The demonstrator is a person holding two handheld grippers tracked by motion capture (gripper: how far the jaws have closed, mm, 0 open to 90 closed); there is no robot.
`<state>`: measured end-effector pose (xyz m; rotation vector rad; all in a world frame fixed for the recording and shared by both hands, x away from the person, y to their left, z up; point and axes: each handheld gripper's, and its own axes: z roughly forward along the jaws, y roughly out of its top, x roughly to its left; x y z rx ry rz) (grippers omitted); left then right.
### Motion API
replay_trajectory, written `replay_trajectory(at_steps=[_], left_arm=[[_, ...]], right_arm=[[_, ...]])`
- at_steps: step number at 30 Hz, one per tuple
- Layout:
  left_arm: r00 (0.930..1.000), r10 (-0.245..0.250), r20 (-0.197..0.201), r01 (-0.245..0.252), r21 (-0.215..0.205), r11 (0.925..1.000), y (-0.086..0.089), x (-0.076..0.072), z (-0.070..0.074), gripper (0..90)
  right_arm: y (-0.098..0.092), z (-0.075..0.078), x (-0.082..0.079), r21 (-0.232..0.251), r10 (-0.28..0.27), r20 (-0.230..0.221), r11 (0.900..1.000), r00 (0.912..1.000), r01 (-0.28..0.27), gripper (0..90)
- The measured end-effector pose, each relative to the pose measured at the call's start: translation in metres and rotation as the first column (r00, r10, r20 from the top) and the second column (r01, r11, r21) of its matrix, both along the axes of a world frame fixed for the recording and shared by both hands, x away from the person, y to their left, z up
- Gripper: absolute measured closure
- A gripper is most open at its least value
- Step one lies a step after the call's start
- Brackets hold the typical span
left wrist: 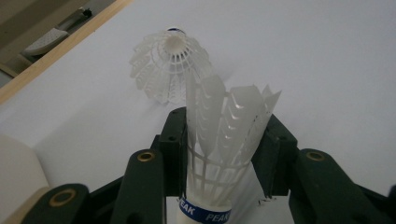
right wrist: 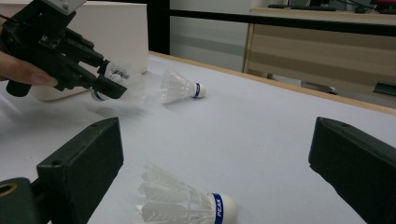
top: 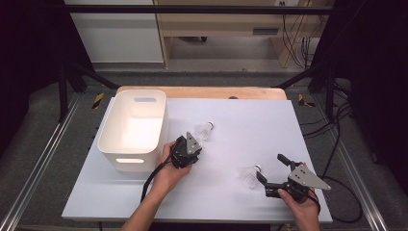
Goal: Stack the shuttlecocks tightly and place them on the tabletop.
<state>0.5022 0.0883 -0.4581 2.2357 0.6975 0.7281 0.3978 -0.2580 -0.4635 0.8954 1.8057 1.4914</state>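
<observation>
My left claw (left wrist: 219, 140) is closed on a white shuttlecock (left wrist: 224, 130). Both jaws press on its skirt from either side, the feathers stand up beyond the jaw tips, and the cork end with its blue band sits low between the jaws, nearest my hand. From above, this claw (top: 192, 144) sits just beside the front right corner of the white bin (top: 133, 126), above the white surface (top: 240, 120); whether the held shuttlecock touches the surface I cannot tell.

A second shuttlecock (left wrist: 169, 67) lies on the surface just ahead of the left claw, apart from the held one, its cork pointing away from the claw. In the high view it (top: 204, 130) lies to the right of the bin.

My right claw (right wrist: 210, 154) stands wide open and grips nothing. A third shuttlecock (right wrist: 184, 201) lies on its side on the surface between the two jaws, closer to the left one in the right claw's own view, touching neither, with the cork toward the far jaw. From above, this claw (top: 269, 169) is near the front right of the surface, with the shuttlecock (top: 250, 176) at its jaw tips.
</observation>
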Motion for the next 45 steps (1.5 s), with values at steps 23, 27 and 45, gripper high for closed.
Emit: replay_trajectory(at_steps=[23,27,45], left_arm=[[0.9970,-0.064,-0.045,0.063,-0.013,0.9979,-0.006,-0.013,-0.013,37.4],[0.9966,-0.069,-0.043,0.069,-0.017,0.9975,-0.006,-0.015,-0.012,36.4],[0.9973,-0.045,-0.059,0.039,-0.096,0.9946,-0.007,-0.014,-0.011,20.0]], right_arm=[[0.002,-0.001,0.000,-0.008,0.007,-0.001,1.000,1.0000,-0.007,3.3],[0.001,-0.001,0.000,-0.009,0.007,0.000,1.000,1.0000,-0.007,3.3],[0.003,-0.001,0.000,-0.014,0.014,-0.008,1.000,0.9999,-0.014,3.2]])
